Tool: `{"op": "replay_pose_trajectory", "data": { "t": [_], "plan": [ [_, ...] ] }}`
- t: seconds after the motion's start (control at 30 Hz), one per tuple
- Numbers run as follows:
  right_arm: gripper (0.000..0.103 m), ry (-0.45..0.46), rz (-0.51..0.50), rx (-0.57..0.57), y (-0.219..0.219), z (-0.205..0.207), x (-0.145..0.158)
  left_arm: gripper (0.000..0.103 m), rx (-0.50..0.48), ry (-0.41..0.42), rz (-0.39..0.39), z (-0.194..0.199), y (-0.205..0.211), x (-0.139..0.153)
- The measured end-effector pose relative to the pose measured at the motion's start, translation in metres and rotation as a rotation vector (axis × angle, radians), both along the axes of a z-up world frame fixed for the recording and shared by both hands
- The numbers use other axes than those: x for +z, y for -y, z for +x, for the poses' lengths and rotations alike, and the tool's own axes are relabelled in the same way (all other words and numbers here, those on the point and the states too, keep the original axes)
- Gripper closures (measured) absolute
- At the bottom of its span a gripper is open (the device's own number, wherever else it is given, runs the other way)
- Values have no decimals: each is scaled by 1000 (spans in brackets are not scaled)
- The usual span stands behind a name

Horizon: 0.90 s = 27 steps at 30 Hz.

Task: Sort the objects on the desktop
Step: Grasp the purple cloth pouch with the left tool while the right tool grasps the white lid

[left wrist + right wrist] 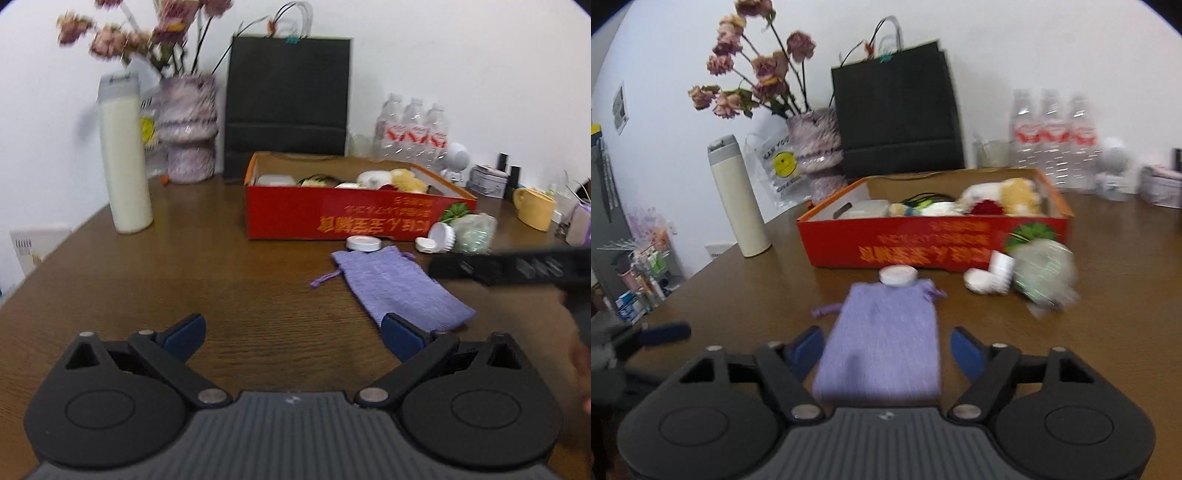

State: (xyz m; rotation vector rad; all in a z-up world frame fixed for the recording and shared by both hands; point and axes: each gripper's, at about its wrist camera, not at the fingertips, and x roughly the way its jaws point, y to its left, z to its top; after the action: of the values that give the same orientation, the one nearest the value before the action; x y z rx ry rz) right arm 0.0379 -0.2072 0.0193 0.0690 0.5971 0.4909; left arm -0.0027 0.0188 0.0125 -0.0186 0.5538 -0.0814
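The purple pouch (882,339) lies flat on the table (738,295), just before the red box (923,240). The right claw (890,350) straddles its near end, blue pads apart and not pressing. The left claw (291,332) gapes empty over bare wood beside it.

Beyond the right gripper (886,347), the greenish wrapped thing (1043,275) is too blurred to identify. The near end of the purple pouch (882,343) is hidden behind the gripper body.

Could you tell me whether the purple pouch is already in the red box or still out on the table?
Out: the pouch lies flat on the table, in front of the box.
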Motion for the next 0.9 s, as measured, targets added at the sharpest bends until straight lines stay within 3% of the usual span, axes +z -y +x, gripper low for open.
{"op": "replay_pose_trajectory", "data": {
  "t": [0.13, 0.27, 0.33, 0.37, 0.4, 0.53, 0.67, 0.8, 0.9],
  "plan": [
    [30, 3, -44, 48, -38, 62, -7, 0, 8, -21, -28, 14, -9, -2],
    [40, -22, -119, 28, -64, 106, -20, 0, 4, -33, -36, 25, -12, -4],
    [49, -42, -141, 23, -70, 117, -28, 0, -14, -42, -44, 29, -11, -6],
    [60, -58, -150, 16, -71, 119, -33, 0, -26, -49, -49, 31, -9, -7],
    [65, -37, -157, 8, -71, 118, -35, 0, -43, -59, -60, 34, -7, -8],
    [65, -18, -109, 21, -58, 108, -27, 0, -112, -99, -95, 48, 18, -14],
    [65, 62, -59, 26, -26, 85, 1, 0, -212, -123, -49, 68, 57, -17],
    [65, 106, 22, 10, 17, 60, 22, 0, -163, -165, 91, 90, 103, -25],
    [64, 133, 23, -14, 34, 45, 22, 0, -137, -146, 101, 96, 120, -28]
  ]
}}
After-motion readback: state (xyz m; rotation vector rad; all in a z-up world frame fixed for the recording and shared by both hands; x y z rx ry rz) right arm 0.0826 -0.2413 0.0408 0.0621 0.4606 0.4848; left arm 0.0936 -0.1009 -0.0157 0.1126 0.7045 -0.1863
